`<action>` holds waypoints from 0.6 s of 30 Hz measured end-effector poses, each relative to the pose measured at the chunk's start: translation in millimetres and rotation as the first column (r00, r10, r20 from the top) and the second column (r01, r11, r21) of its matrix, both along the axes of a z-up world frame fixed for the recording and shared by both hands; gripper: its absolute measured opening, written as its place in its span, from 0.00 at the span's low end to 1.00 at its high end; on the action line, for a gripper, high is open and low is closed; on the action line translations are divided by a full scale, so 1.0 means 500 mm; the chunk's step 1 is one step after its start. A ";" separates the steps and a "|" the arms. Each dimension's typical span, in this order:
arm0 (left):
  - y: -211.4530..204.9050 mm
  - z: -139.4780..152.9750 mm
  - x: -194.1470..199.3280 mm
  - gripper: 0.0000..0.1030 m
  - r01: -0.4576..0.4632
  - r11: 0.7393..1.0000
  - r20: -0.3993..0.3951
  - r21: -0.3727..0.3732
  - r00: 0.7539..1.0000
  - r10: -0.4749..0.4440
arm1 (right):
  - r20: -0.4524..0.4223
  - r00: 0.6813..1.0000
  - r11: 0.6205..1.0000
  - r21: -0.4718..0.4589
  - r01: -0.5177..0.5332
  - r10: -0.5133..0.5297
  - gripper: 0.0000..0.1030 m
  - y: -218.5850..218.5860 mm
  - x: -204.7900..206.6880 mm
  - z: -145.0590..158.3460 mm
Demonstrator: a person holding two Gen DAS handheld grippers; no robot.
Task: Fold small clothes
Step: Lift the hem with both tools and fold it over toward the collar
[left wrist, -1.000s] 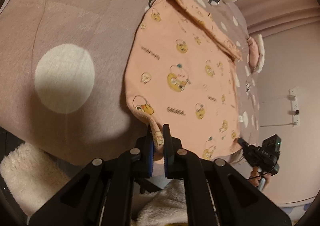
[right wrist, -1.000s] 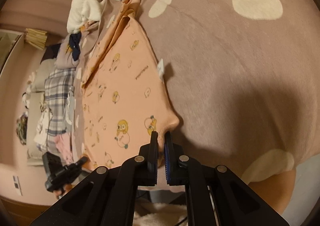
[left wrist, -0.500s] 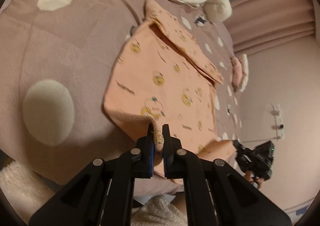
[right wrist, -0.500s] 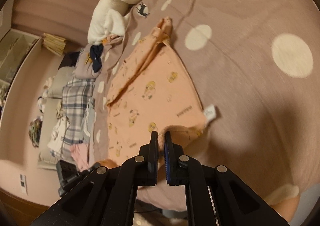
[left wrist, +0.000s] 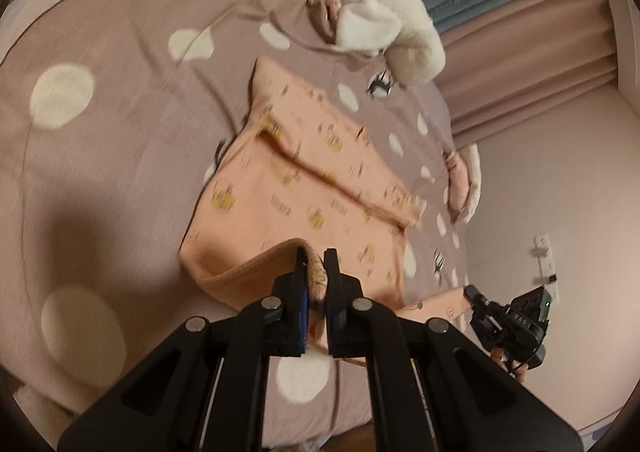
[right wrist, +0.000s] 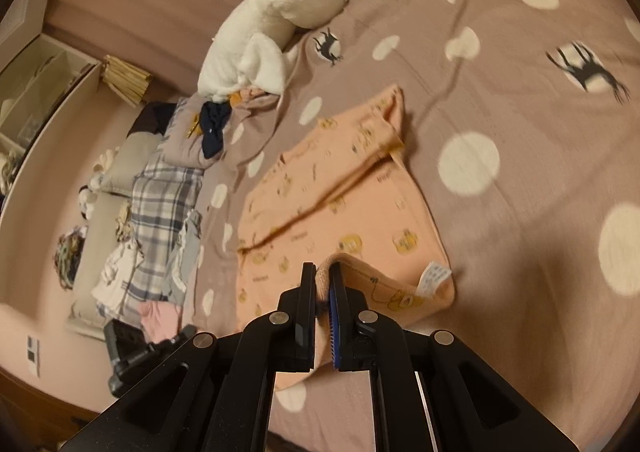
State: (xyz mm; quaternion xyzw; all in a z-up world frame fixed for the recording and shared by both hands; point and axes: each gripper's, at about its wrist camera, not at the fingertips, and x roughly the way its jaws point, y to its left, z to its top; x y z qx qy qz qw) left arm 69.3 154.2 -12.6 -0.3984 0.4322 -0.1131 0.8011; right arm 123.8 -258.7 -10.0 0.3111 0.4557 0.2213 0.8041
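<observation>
A small peach garment with yellow cartoon prints lies on a brown bedspread with cream dots. Its far part is folded over in a band. My left gripper is shut on the garment's near hem and holds it lifted above the bed. My right gripper is shut on the other end of the same hem, also lifted; a white care label hangs beside it. The right gripper shows in the left wrist view at the lower right, and the left gripper shows in the right wrist view.
A white fluffy blanket and dark clothes lie at the head of the bed. Plaid clothes are piled beside the bed. Curtains and a wall socket are on the right.
Both grippers have lifted the near hem and carried it forward over the garment, so the near part now curls up. More of the bed's far end shows.
</observation>
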 end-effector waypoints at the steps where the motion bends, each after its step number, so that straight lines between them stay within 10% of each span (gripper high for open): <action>1: 0.002 0.003 0.008 0.04 -0.016 1.000 0.004 0.002 1.000 0.016 | 0.004 1.000 1.000 -0.006 0.001 -0.001 0.08 0.001 0.011 0.006; 18: 0.062 -0.007 0.243 0.03 -0.175 0.969 0.077 -0.176 0.979 0.190 | 0.024 0.999 0.999 -0.012 0.030 -0.030 0.08 0.009 0.230 0.045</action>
